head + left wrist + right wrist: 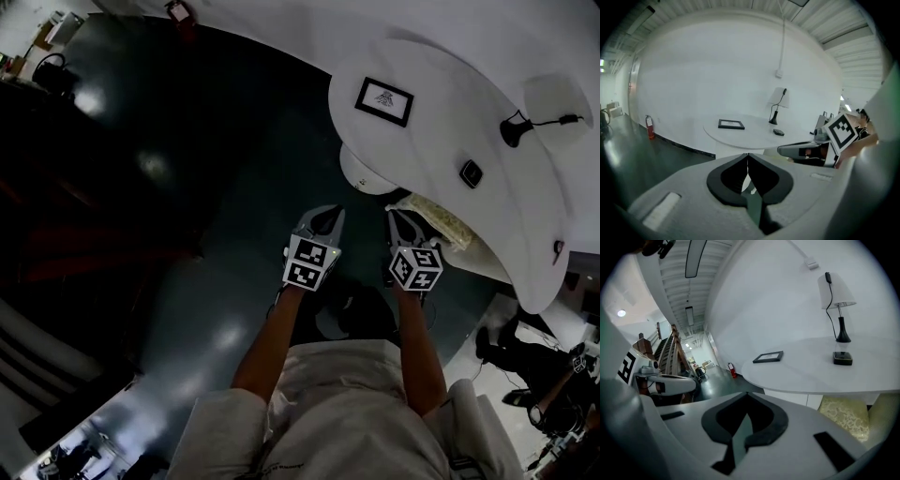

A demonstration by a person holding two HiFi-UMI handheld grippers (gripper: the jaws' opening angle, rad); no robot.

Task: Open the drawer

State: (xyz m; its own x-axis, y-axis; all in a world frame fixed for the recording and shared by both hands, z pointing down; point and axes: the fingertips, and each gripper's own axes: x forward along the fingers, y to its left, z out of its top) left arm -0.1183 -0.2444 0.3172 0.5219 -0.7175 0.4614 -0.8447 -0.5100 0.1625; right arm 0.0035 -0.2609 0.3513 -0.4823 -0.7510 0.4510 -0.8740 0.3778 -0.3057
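Near the table (pixel 441 84), left tongs (pixel 325 216) and right tongs (pixel 399 218) sit closed, empty.

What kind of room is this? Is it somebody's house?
Probably not: it looks like a big hall staged as a room. A round white table holds a picture frame and a lamp, yet a fire extinguisher stands by the bare wall.

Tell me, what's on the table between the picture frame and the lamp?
Nothing. In the right gripper view, the white table is bare between the picture frame and the lamp.
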